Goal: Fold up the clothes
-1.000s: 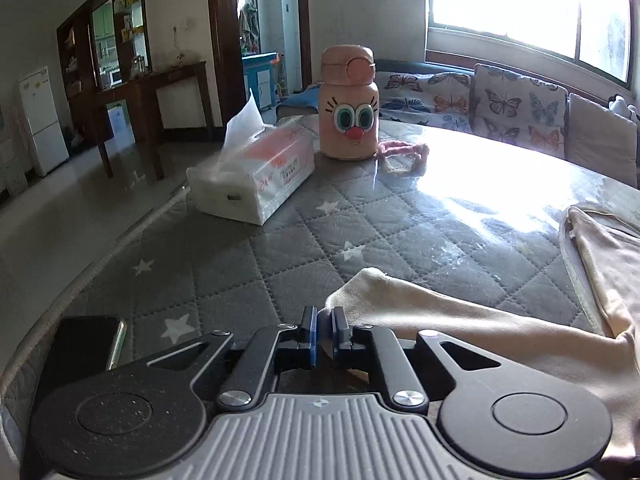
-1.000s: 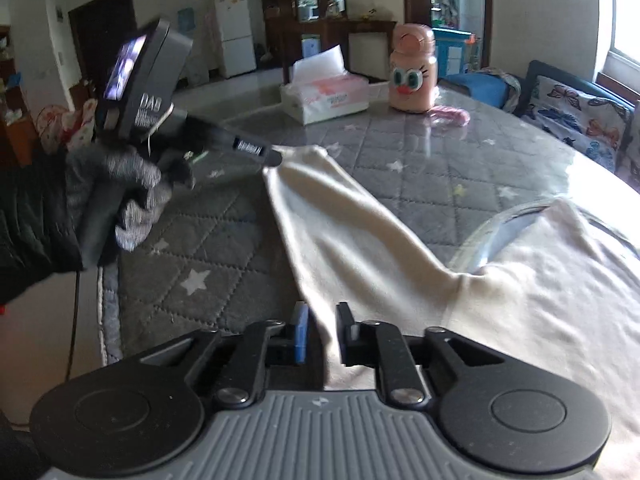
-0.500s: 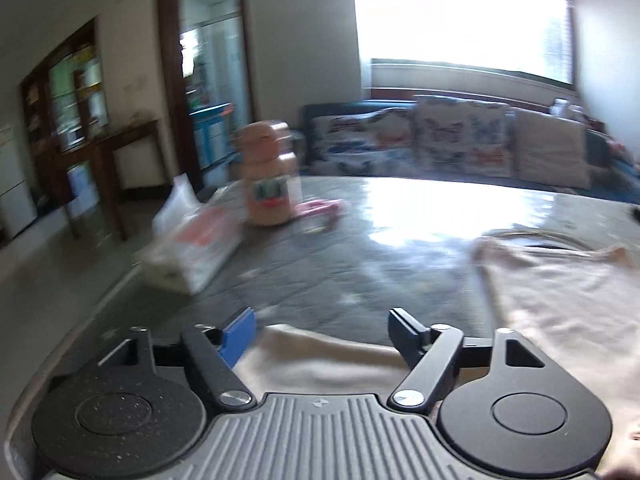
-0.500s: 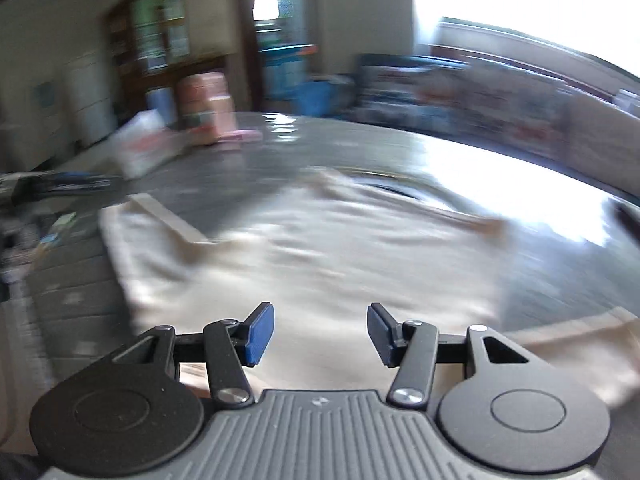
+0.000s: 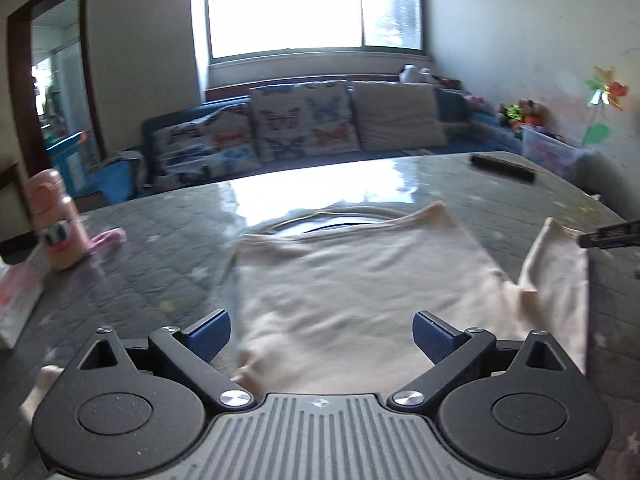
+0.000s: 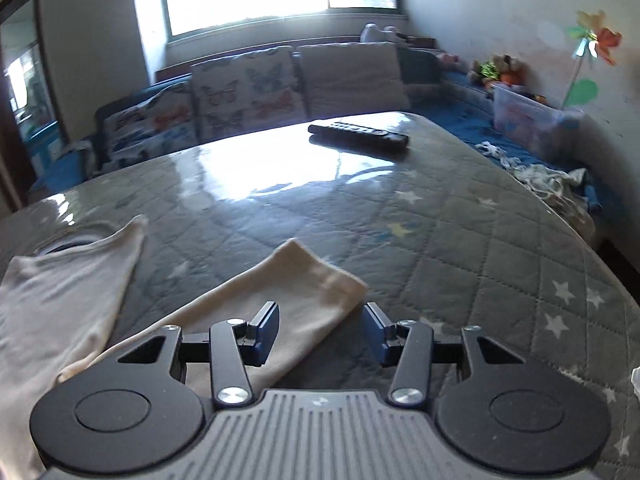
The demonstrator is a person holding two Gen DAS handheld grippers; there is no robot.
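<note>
Both grippers, left (image 5: 322, 330) and right (image 6: 322, 330), hold their jaws open and empty over the cream cotton shirt (image 5: 360, 280) lying flat on the grey star-quilted worktop (image 6: 460, 232), the right above its sleeve (image 6: 280, 292).

Left gripper (image 5: 322, 334) fingers (image 5: 210, 334) spread wide over cream shirt (image 5: 360, 276) on quilted table (image 5: 160, 248).

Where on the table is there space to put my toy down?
Bare table lies between the sleeve and the remote. It is crowded near the pink bottle, and the shirt covers the middle.
</note>
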